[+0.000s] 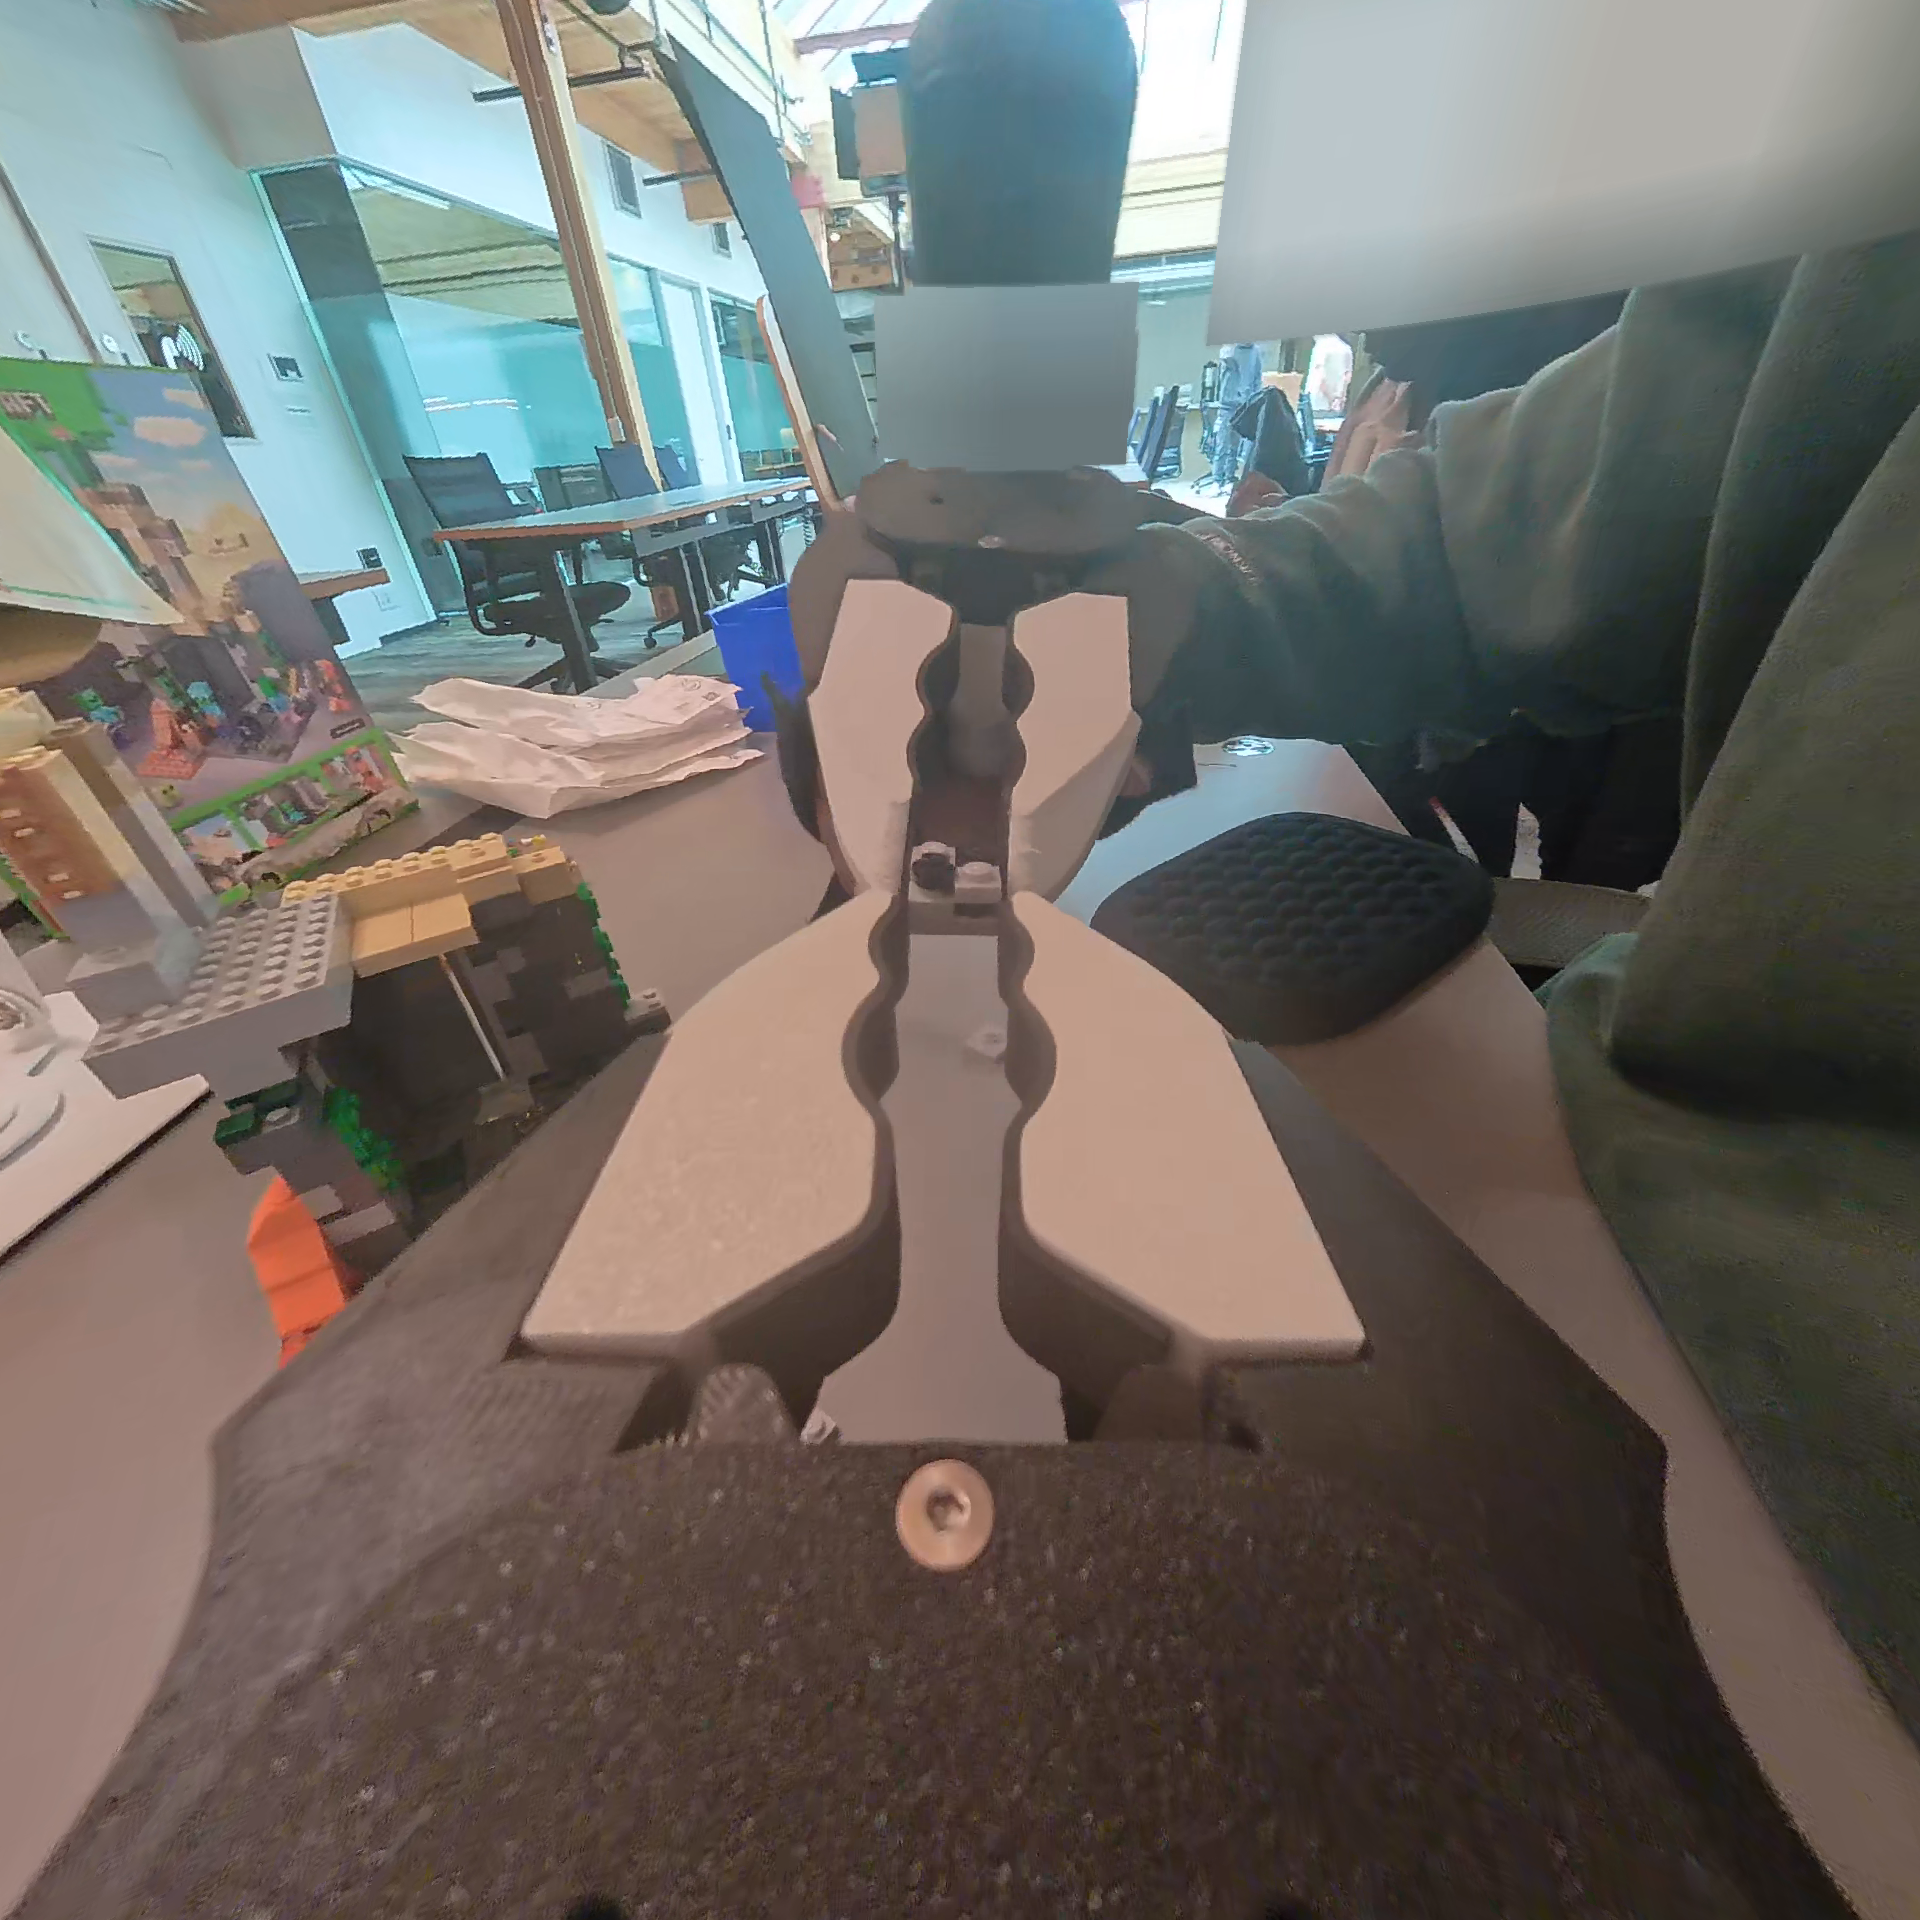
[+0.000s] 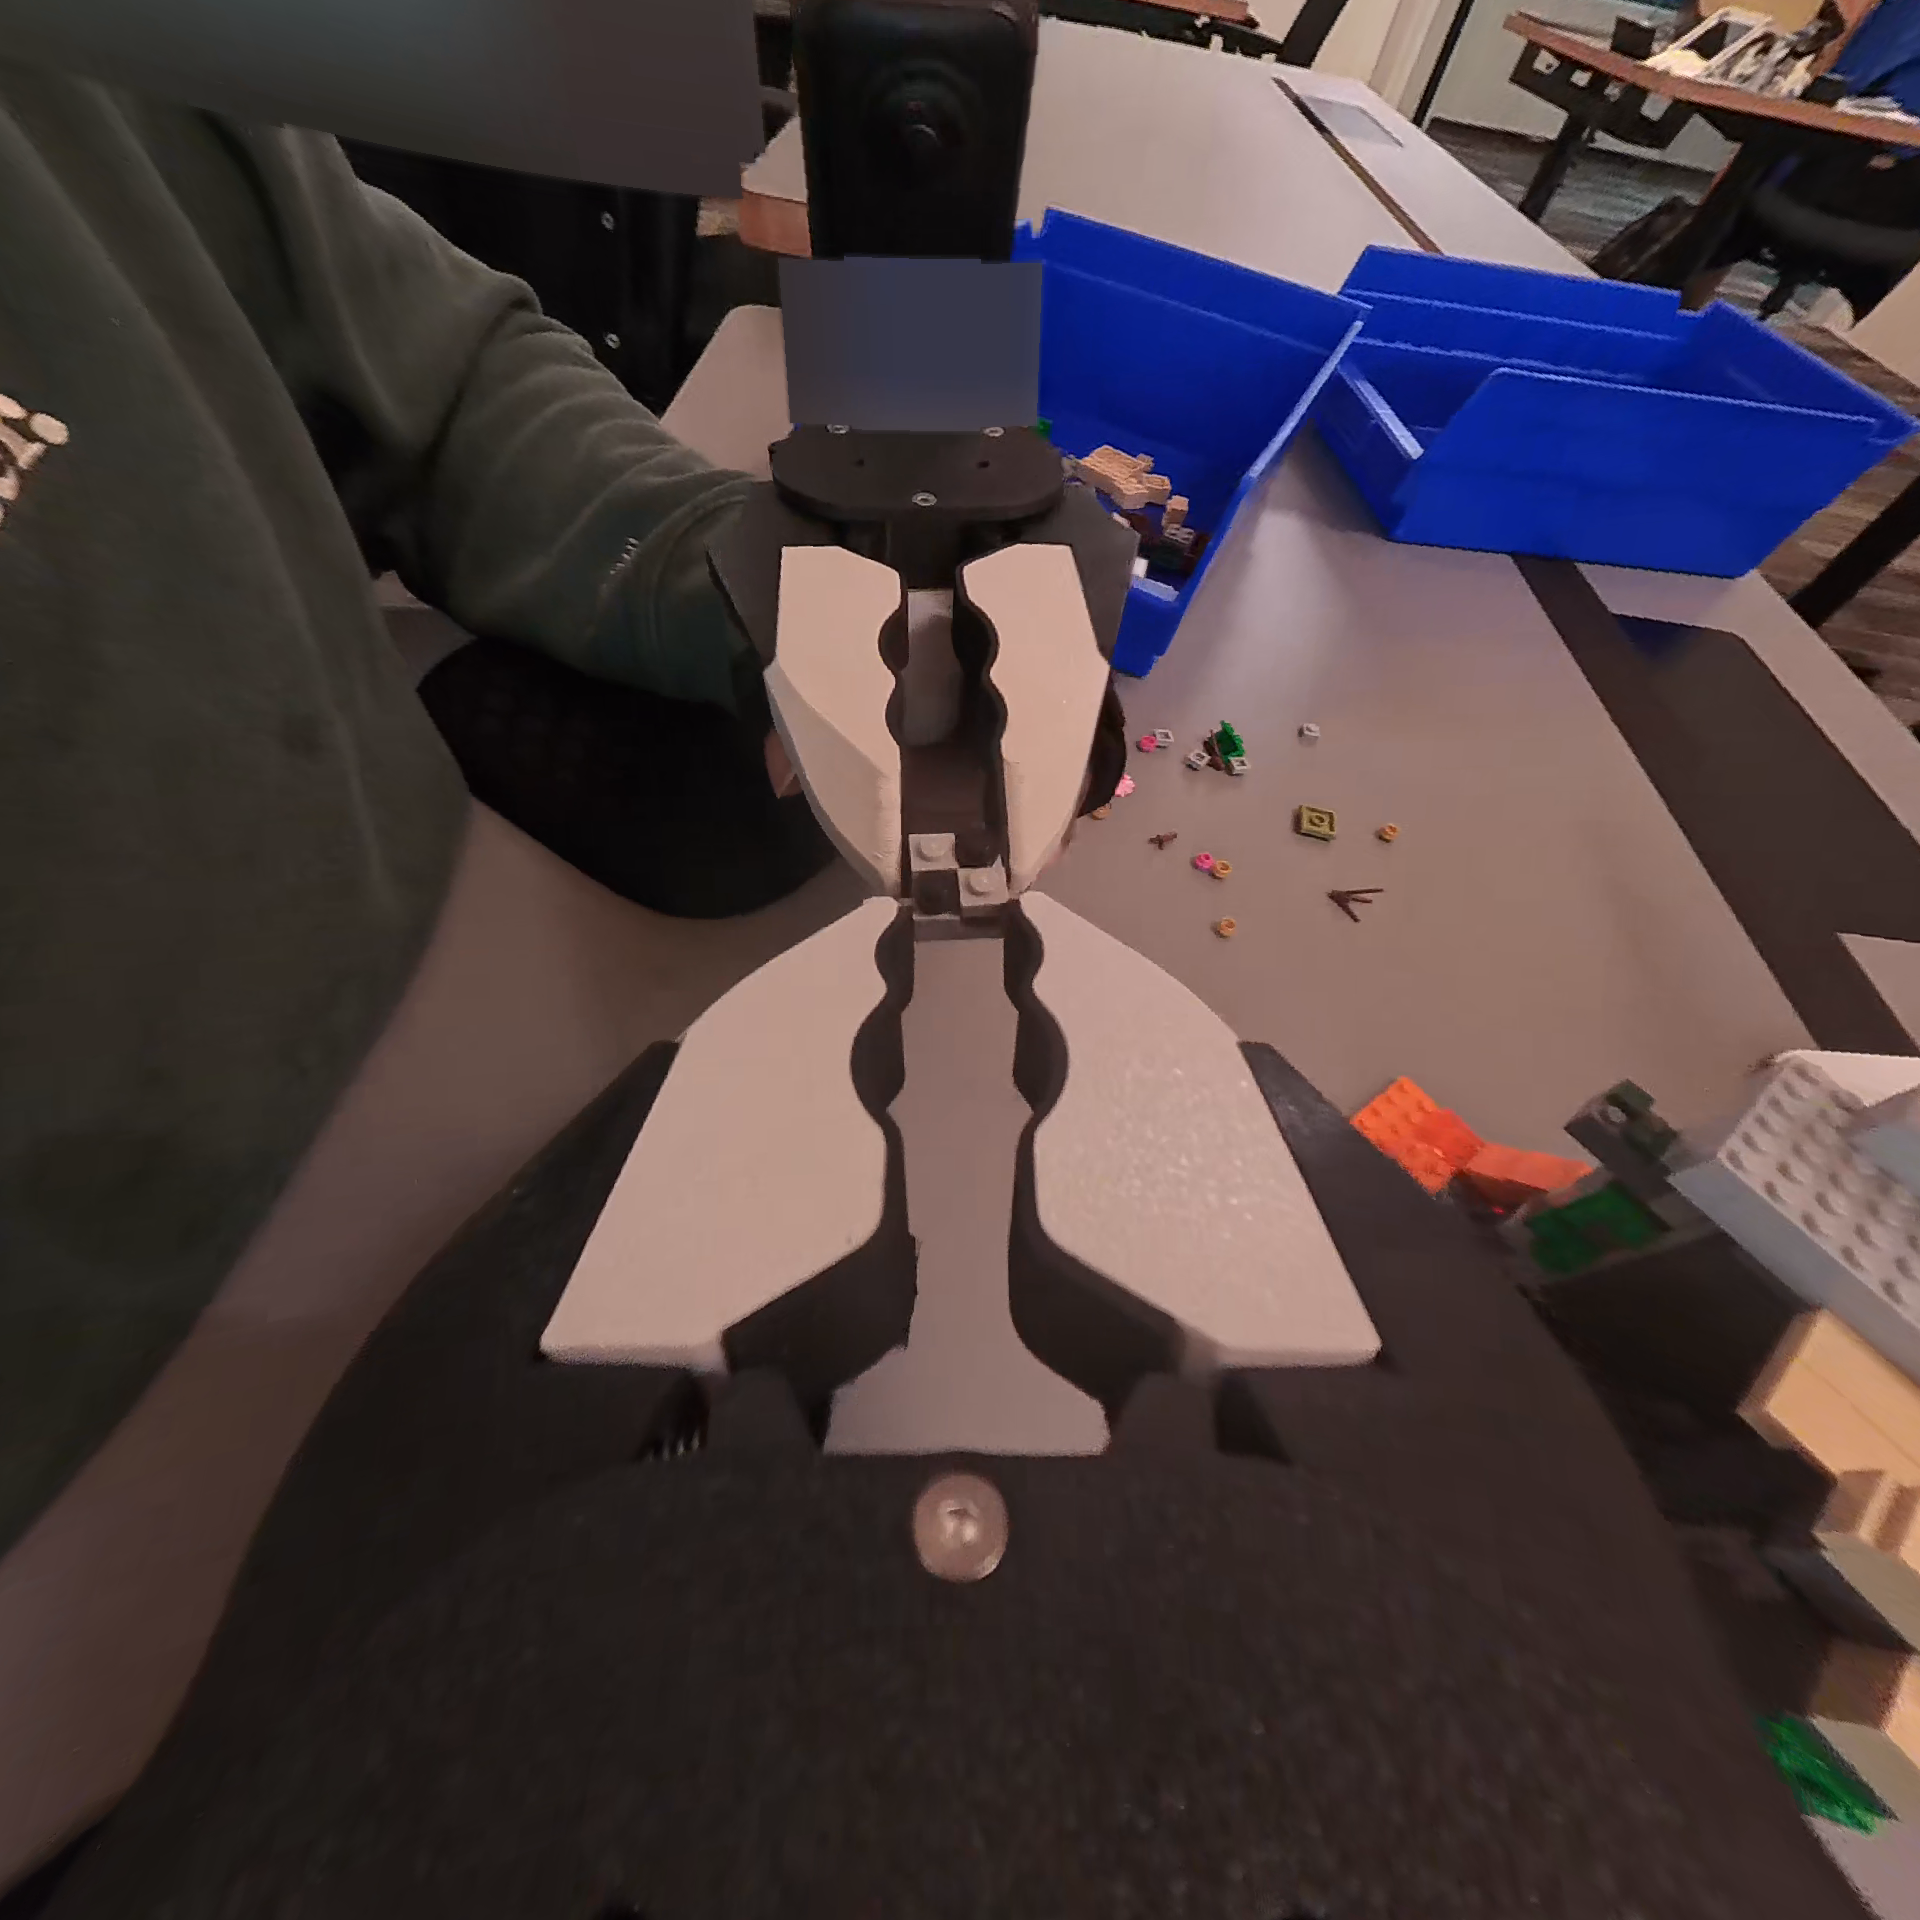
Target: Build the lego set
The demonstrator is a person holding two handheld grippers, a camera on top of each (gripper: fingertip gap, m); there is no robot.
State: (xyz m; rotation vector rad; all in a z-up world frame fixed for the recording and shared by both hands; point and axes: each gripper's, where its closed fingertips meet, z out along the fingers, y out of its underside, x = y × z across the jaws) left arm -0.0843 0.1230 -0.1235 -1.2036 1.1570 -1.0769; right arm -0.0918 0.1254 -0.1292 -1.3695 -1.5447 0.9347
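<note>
My two grippers meet tip to tip in the air above the grey table. In the left wrist view my left gripper [image 1: 951, 912] is shut on a small grey lego assembly [image 1: 961, 891], a plate with small studded pieces on top. My right gripper [image 1: 956, 847] faces it and pinches the same assembly from the far side. In the right wrist view my right gripper [image 2: 956, 920] is shut on the assembly [image 2: 961, 891], and the left gripper [image 2: 951, 836] holds its other end. A large partly built lego model [image 1: 416, 935] stands at the left.
The lego box [image 1: 208, 623] and white paper bags [image 1: 582, 738] lie behind the model. Blue bins [image 2: 1195, 395] with pieces stand at the back, loose small pieces [image 2: 1314, 823] lie on the table [image 2: 1455, 727]. The model [image 2: 1766, 1195] with orange bricks [image 2: 1423, 1132] is at the right. A green sleeve [image 2: 468, 416] and black chair armrest [image 1: 1288, 925] are close. Both grippers' tips are close together, under 4 cm apart. Left tips and right tips are each some 20 centimetres from the large partly built lego model [image 1: 416, 935]. It is also in sight in the right wrist view [image 2: 1824, 1393].
</note>
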